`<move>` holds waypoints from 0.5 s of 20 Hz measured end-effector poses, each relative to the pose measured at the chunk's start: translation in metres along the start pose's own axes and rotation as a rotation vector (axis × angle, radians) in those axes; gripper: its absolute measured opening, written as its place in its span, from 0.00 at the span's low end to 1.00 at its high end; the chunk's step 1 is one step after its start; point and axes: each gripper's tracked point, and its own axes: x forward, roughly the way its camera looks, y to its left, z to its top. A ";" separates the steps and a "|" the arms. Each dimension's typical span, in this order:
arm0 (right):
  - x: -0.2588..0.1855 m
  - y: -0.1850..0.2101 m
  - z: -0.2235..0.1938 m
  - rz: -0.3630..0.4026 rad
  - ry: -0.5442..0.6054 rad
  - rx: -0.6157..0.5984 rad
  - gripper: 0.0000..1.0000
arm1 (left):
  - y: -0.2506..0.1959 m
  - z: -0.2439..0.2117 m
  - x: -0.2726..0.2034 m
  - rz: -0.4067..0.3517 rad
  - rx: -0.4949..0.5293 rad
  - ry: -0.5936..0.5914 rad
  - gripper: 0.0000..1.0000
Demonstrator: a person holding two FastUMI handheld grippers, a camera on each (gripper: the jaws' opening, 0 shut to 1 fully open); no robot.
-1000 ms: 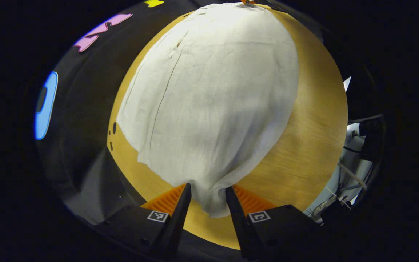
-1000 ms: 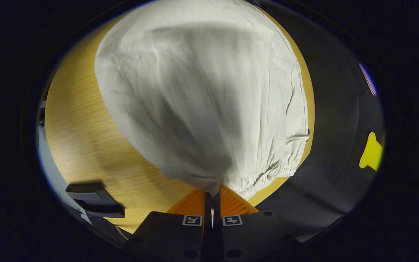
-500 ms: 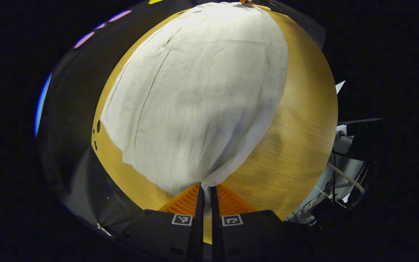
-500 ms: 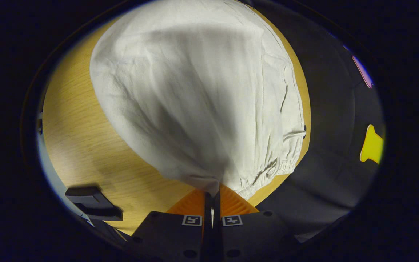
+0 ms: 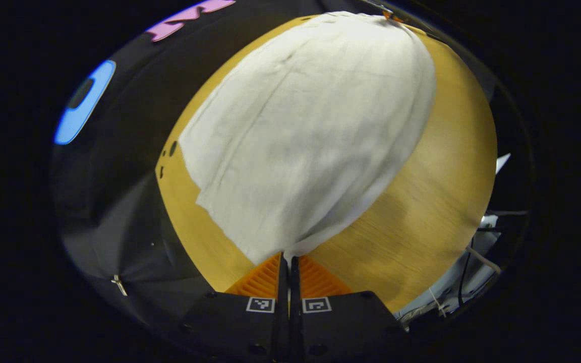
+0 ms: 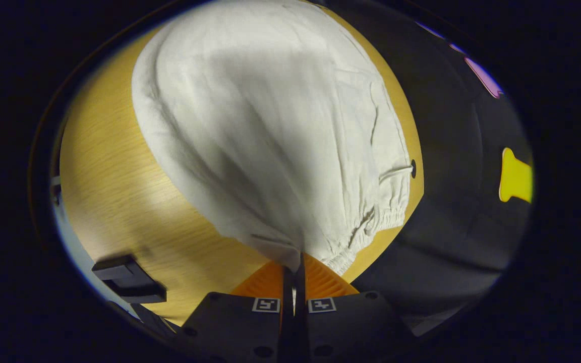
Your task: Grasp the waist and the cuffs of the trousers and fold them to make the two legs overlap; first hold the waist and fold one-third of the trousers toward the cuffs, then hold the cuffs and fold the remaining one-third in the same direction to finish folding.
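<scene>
White trousers (image 5: 310, 131) lie spread on a wooden table (image 5: 442, 191). In the left gripper view my left gripper (image 5: 286, 257) is shut on the near corner of a cuff, and the cloth rises from the table to its fingers. In the right gripper view the trousers (image 6: 270, 131) show their gathered elastic waist (image 6: 371, 227) at the lower right. My right gripper (image 6: 295, 259) is shut on the near corner of the waist, lifting it slightly.
The table's edge (image 6: 416, 166) runs close beside the waist, with black cloth beyond it. A dark block (image 6: 129, 280) sits at the near left table edge in the right gripper view. Cables (image 5: 472, 262) hang past the table's right side in the left gripper view.
The left gripper closed from open onto the cuff corner, then shifted, tilting its view. The right gripper stayed shut on the waist and moved slightly, drawing the cloth along.
</scene>
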 end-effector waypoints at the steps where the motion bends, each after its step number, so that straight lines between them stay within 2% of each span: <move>1: -0.010 -0.005 0.003 -0.021 -0.012 0.031 0.05 | 0.008 0.004 -0.004 0.010 -0.040 -0.017 0.06; 4: -0.035 -0.021 0.011 -0.055 -0.049 0.183 0.05 | 0.027 0.022 -0.025 0.080 -0.107 -0.076 0.06; 7: -0.047 -0.056 0.023 -0.089 -0.093 0.344 0.05 | 0.055 0.036 -0.036 0.144 -0.152 -0.109 0.05; 10: -0.042 -0.086 0.036 -0.078 -0.123 0.537 0.05 | 0.080 0.052 -0.038 0.155 -0.240 -0.126 0.06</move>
